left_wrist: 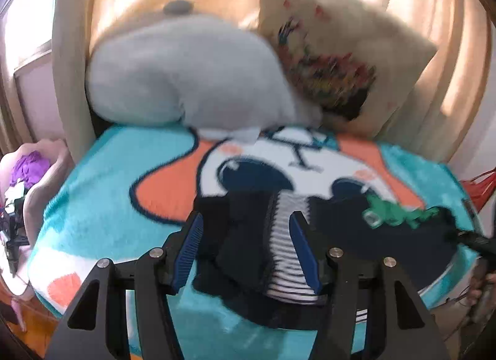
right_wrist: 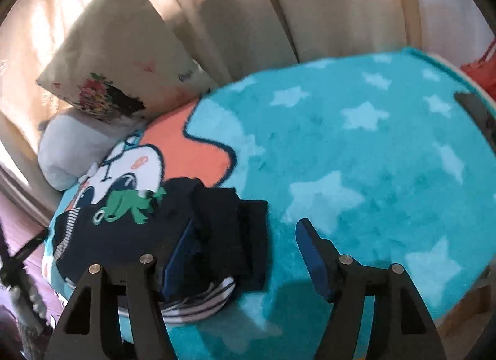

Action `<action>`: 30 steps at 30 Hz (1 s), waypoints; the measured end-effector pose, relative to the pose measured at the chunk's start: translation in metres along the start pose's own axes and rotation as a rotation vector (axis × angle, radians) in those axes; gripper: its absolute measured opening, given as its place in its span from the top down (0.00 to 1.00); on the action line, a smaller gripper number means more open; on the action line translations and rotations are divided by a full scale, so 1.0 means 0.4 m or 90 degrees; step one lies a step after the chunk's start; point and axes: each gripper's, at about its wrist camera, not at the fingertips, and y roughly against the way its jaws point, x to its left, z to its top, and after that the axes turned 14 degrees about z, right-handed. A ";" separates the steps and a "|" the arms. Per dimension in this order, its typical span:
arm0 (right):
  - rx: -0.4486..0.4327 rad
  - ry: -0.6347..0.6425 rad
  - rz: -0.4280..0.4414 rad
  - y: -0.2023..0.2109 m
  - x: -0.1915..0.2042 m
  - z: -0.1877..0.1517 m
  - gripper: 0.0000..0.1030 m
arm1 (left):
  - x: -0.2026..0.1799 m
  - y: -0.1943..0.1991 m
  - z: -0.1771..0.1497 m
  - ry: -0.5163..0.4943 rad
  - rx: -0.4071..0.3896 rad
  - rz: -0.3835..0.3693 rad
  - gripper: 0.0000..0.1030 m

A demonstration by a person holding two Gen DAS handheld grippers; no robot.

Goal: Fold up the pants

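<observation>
The dark navy pants [left_wrist: 387, 245] with a green frog print [left_wrist: 393, 212] and a striped lining lie bunched on the teal blanket [left_wrist: 117, 211]. My left gripper [left_wrist: 246, 245] is open above them, its blue pads on either side of a striped fold [left_wrist: 285, 254]. In the right wrist view the pants [right_wrist: 130, 236] lie at the lower left with folded layers [right_wrist: 232, 230] to the right. My right gripper [right_wrist: 245, 248] is open, its left finger [right_wrist: 179, 254] over the dark fabric and its right finger [right_wrist: 310, 251] over bare blanket [right_wrist: 372, 158]. The left wrist view is blurred.
A grey plush cushion [left_wrist: 186, 75] and a cream embroidered pillow [left_wrist: 334, 59] lean against the sofa back behind the blanket. A pink chair with purple cloth [left_wrist: 31, 171] stands at the left. A red object [right_wrist: 480, 72] sits at the far right edge.
</observation>
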 end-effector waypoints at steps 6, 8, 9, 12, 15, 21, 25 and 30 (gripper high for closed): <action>0.019 -0.013 0.039 -0.043 0.013 -0.011 0.74 | -0.074 0.025 0.034 -0.029 -0.031 -0.019 0.45; 0.013 0.002 0.032 -0.037 0.026 -0.004 0.79 | -0.097 0.021 0.037 -0.035 -0.032 -0.025 0.45; -0.016 0.017 0.036 -0.034 0.032 -0.001 0.80 | -0.111 0.021 0.039 -0.035 -0.032 -0.027 0.45; -0.040 0.036 0.032 -0.015 0.047 0.027 0.82 | -0.148 0.021 0.046 -0.043 -0.035 -0.036 0.45; -0.063 0.043 0.033 0.005 0.042 0.068 0.87 | -0.175 0.026 0.055 -0.052 -0.041 -0.043 0.45; -0.070 0.017 0.018 0.022 -0.021 0.091 0.89 | -0.260 0.015 0.076 -0.098 -0.036 -0.061 0.45; -0.038 -0.001 -0.003 -0.006 -0.061 0.062 0.76 | -0.331 -0.010 0.079 -0.133 -0.015 -0.061 0.45; -0.085 -0.002 -0.008 0.050 -0.050 0.036 0.64 | -0.410 -0.023 0.064 -0.161 -0.005 -0.030 0.44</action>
